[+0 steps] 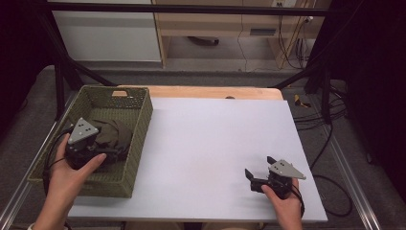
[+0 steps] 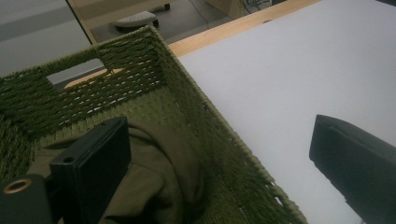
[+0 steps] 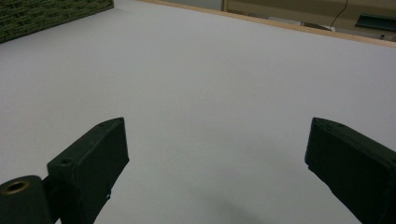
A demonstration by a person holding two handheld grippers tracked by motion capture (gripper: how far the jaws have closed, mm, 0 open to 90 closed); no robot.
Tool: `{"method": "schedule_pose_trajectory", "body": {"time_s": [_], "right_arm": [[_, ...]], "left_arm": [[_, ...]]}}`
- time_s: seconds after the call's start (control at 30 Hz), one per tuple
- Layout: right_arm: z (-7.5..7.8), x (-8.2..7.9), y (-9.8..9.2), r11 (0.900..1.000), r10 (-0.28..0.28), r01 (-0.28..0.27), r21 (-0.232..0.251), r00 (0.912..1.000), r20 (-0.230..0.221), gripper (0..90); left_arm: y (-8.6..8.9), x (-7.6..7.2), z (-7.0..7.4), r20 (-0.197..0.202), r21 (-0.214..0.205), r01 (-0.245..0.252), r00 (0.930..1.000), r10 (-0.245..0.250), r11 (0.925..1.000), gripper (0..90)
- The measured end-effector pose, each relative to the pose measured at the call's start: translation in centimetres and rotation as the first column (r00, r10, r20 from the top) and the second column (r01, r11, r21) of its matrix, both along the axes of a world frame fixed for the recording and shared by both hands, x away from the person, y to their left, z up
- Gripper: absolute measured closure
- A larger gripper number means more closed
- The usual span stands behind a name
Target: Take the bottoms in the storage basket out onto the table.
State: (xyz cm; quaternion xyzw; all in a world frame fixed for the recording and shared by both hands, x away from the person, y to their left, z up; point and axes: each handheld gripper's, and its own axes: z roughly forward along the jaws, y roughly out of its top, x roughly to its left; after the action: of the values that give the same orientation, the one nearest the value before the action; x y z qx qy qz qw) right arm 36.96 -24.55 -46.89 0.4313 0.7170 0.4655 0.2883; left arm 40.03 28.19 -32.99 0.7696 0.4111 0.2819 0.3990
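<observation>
Now: left gripper [image 1: 103, 152] over cloth [image 1: 112, 134] in basket [image 1: 139, 143], jaws wide.
Cloth looks soft, light; pinch a top fold. Right gripper [image 1: 256, 173] wide, empty, well right of basket.

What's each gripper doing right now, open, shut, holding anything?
Left gripper: open, holding nothing, over the basket edge by the olive cloth.
Right gripper: open, empty, above the white sheet.

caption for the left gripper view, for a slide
Open left gripper straddling the woven green basket's near wall, one jaw over the olive cloth inside, the other over the white tabletop.
</observation>
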Motion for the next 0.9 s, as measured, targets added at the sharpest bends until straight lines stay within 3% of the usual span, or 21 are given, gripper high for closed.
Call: {"method": "schedule_pose_trajectory", "body": {"time_s": [0.3,0.5,0.9], "right_arm": [[0.0,0.1,0.1,0.9999,-0.016,0.016,-0.001,0.9999,-0.002,7.5],[-0.1,0.2,0.2,0.9997,-0.025,0.025,-0.002,0.9997,-0.004,7.9],[0.0,0.2,0.1,0.9998,-0.017,0.017,0.007,0.9996,-0.021,6.7]], "left_arm": [[1.4,2.1,-0.1,-0.058,-0.012,-0.021,0.9981,0.021,0.9997,5.8],[1.7,2.9,0.1,-0.063,0.041,-0.028,0.9975,0.031,0.9988,5.9],[3.1,4.4,0.1,-0.092,0.057,-0.051,0.9942,0.056,0.9970,6.0]]}}
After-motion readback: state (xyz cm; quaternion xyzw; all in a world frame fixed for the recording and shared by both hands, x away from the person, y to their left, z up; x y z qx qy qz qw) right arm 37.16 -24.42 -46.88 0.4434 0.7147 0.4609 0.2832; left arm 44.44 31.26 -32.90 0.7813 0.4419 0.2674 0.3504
